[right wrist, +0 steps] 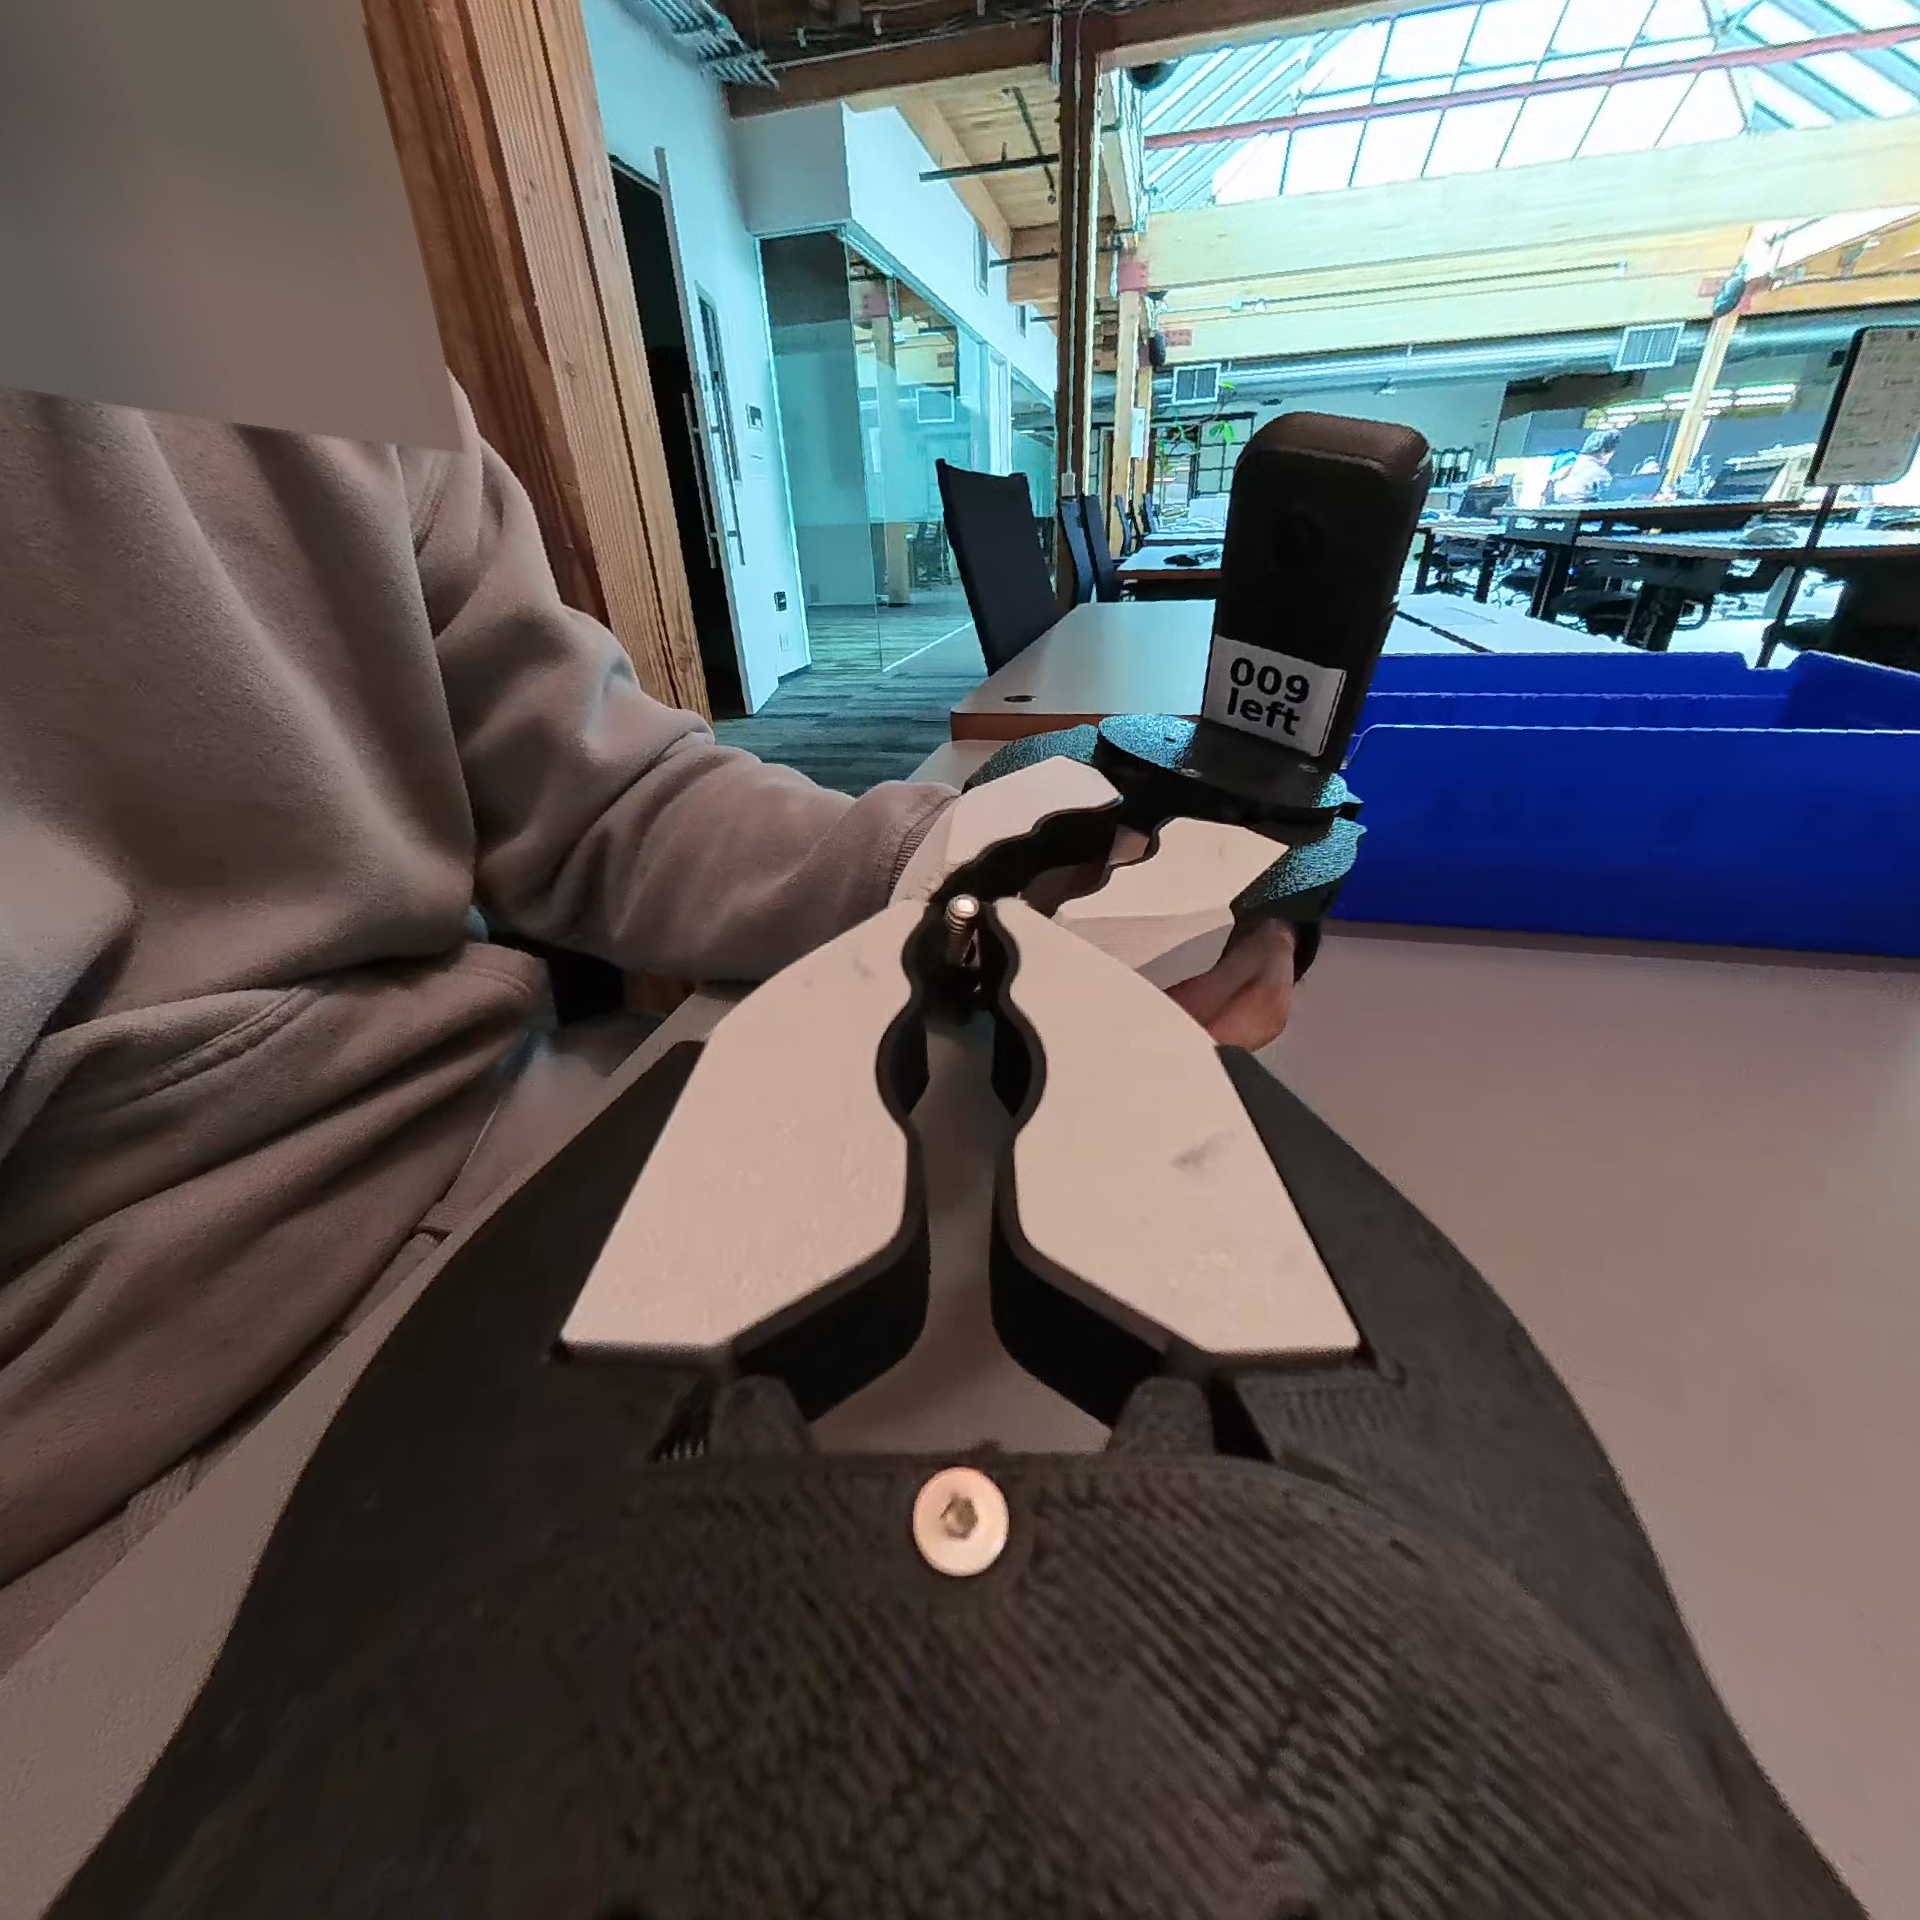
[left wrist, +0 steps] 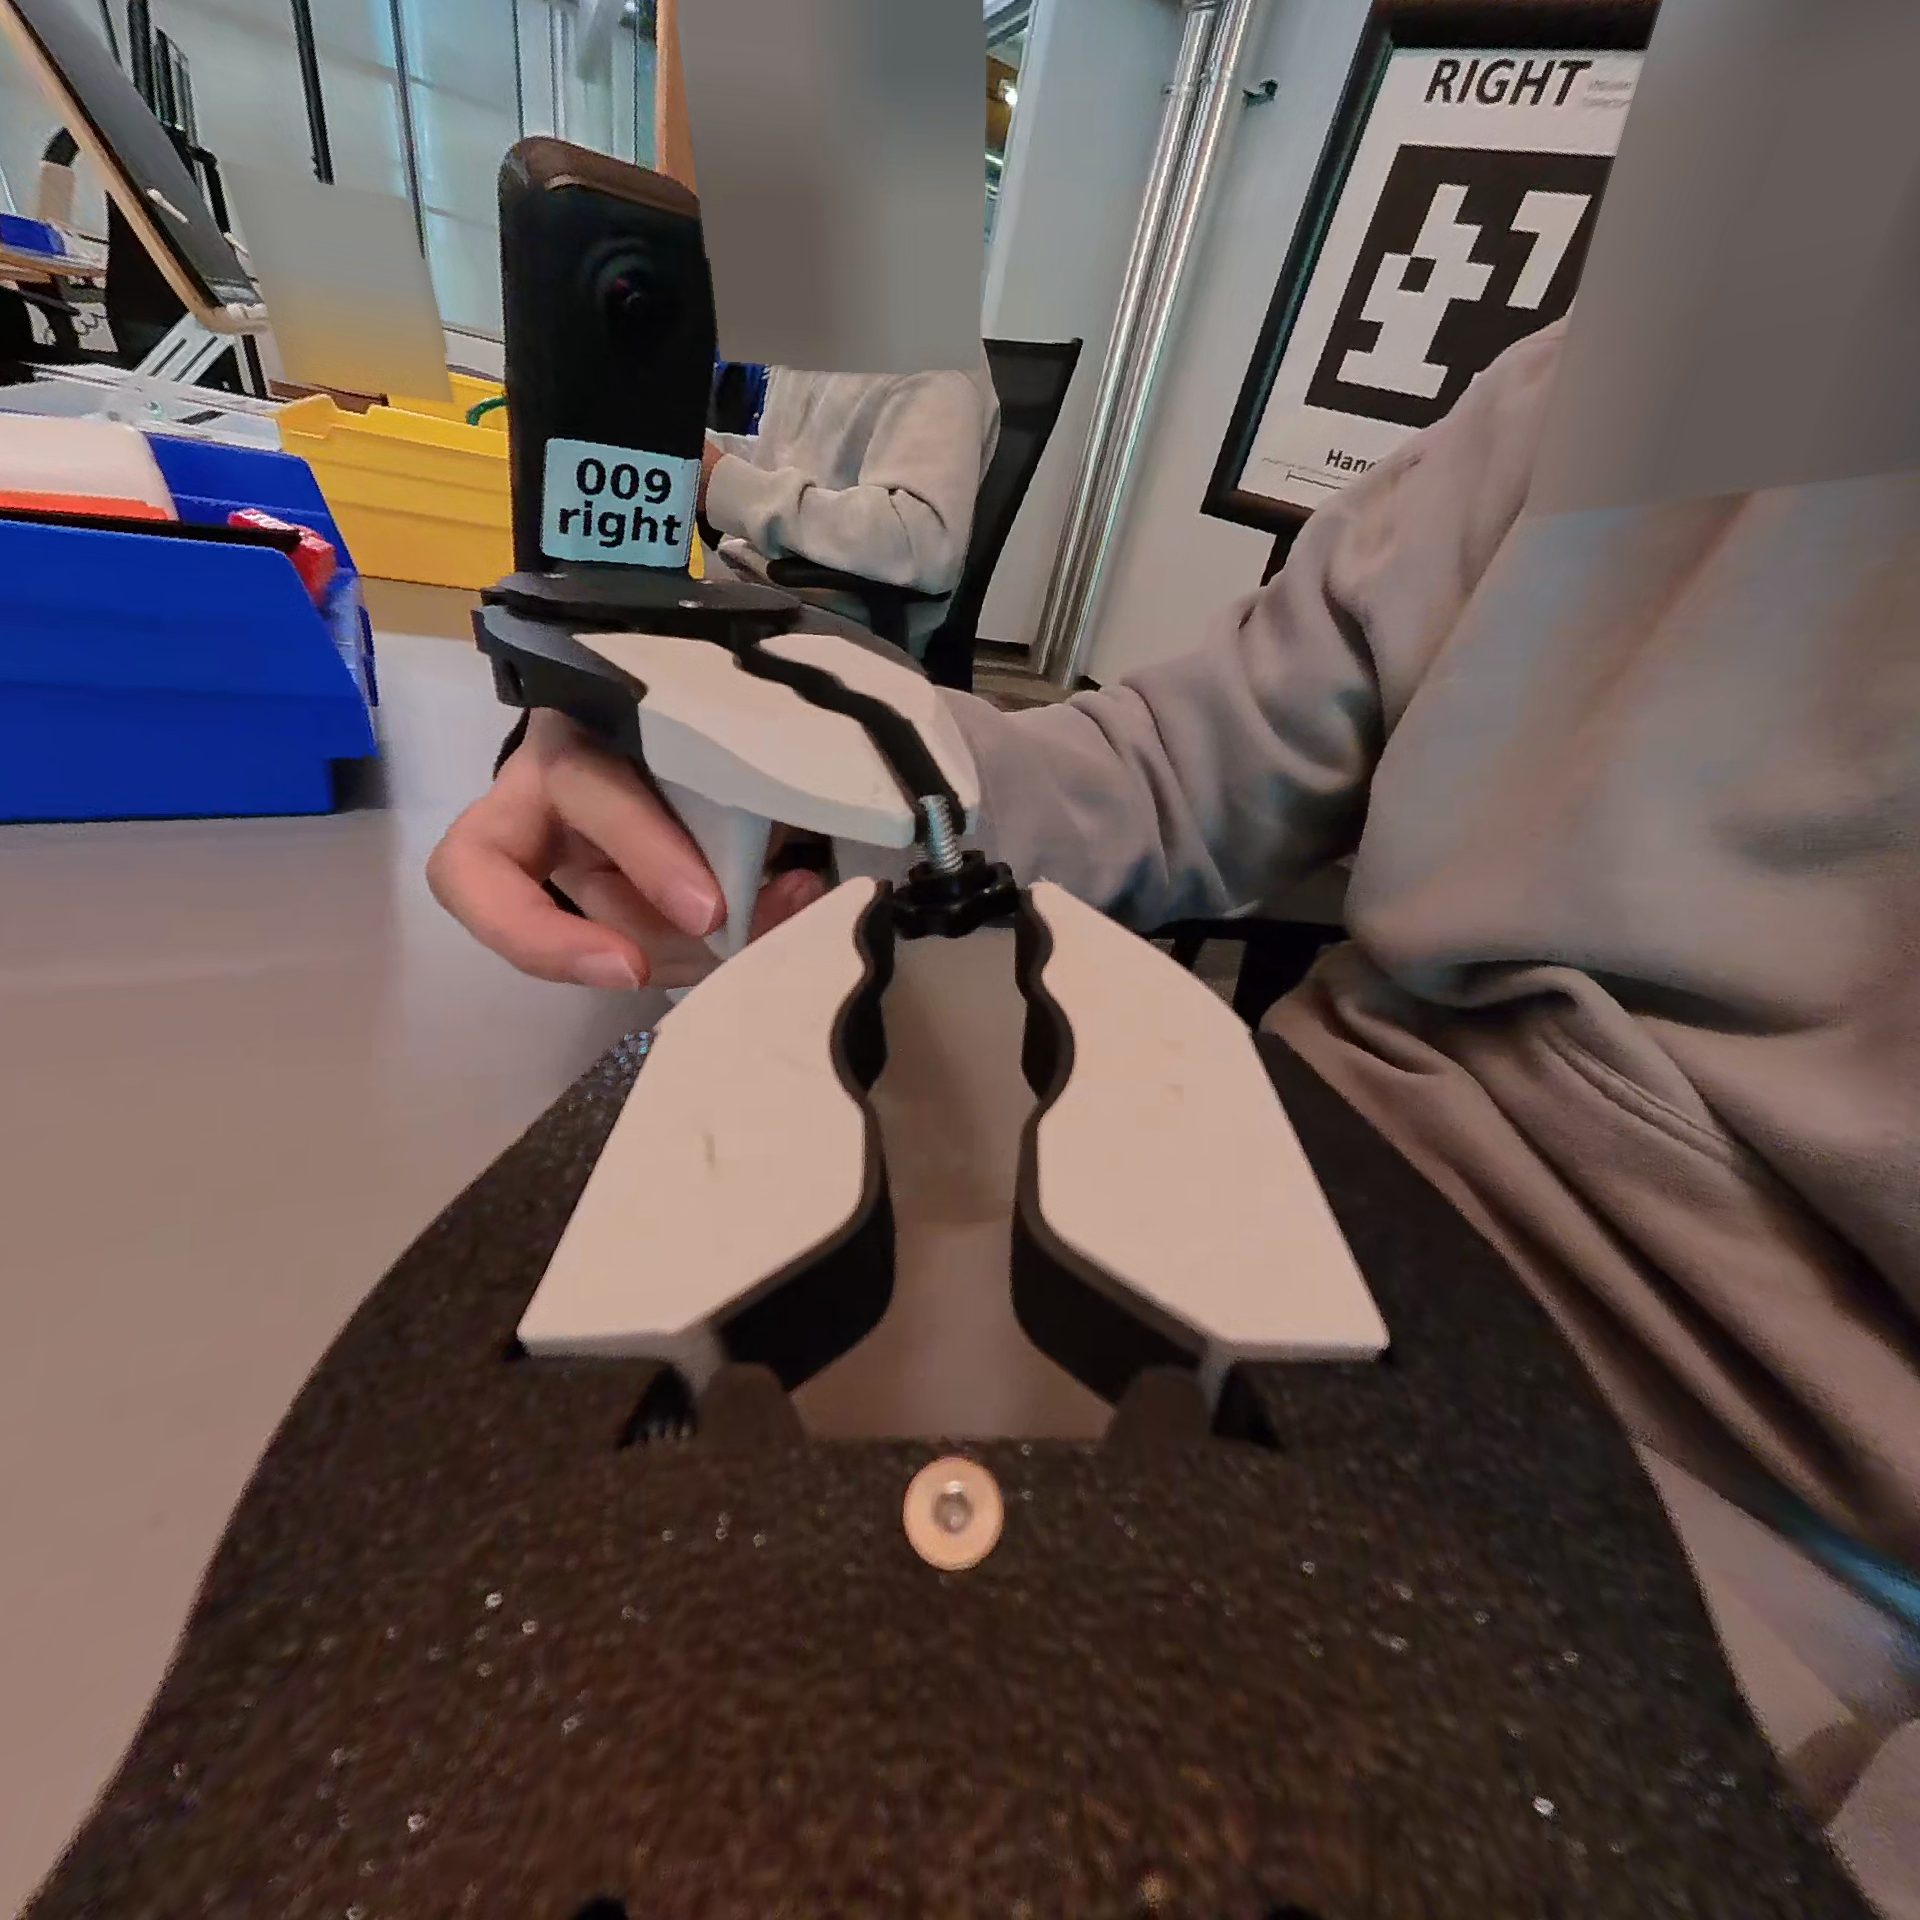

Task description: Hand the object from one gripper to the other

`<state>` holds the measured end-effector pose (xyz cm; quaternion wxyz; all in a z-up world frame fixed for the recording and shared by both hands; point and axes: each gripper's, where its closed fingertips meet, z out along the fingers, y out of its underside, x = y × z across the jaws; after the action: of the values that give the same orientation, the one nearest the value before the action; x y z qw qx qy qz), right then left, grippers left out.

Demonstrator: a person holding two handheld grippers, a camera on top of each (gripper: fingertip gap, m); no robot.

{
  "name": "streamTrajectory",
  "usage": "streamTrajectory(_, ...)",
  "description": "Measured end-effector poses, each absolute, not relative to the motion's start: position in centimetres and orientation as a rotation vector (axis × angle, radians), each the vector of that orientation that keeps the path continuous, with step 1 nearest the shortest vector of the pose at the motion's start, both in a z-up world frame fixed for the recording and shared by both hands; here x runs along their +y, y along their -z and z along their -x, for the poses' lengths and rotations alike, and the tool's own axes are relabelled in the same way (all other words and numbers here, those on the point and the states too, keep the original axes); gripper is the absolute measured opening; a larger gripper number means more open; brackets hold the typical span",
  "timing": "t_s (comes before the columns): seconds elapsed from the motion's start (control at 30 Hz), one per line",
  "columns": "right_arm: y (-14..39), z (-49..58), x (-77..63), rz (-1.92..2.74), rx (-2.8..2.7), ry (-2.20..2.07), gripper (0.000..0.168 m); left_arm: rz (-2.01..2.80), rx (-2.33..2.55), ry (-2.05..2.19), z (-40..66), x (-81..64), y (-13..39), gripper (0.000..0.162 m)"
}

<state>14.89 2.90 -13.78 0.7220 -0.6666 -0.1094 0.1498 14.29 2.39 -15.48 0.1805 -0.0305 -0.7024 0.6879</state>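
Note:
The object is a thumb screw with a black knob [left wrist: 951, 906] and a silver threaded shaft [left wrist: 938, 831]. In the left wrist view my left gripper [left wrist: 954, 899] has its fingertips pressed on both sides of the knob. My right gripper [left wrist: 940, 805] comes in from above left, shut on the shaft. In the right wrist view my right gripper [right wrist: 961, 925] is shut on the shaft [right wrist: 961, 916], whose silver end sticks up between the tips. The left gripper [right wrist: 961, 883] meets it from the far side. The knob is mostly hidden there. The screw is held above the table.
A grey table [left wrist: 208, 1039] lies under both grippers. Blue bins [left wrist: 156, 644] and a yellow bin [left wrist: 416, 468] stand at its far side; a blue bin [right wrist: 1621, 810] shows in the right wrist view. The person's grey sleeve [left wrist: 1247, 748] is close by on the right.

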Motion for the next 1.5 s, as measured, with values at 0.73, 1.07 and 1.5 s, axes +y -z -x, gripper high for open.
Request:
streamTrajectory(0.73, 15.4, -26.3, 2.8, 1.476, 0.464, 0.241, 0.005, -0.534, -3.291, -2.413, -25.3, 2.8, 16.2, 0.037)
streamTrajectory(1.07, 15.1, -25.8, 3.1, 1.44, 0.476, 0.146, 0.006, -0.617, -3.493, -2.284, -26.3, 3.4, 17.0, 0.021)
streamTrajectory(1.5, 15.5, -25.4, 3.5, 1.503, 0.397, 0.227, 0.006, -0.684, -3.25, -2.305, -26.1, 2.7, 17.5, 0.023)
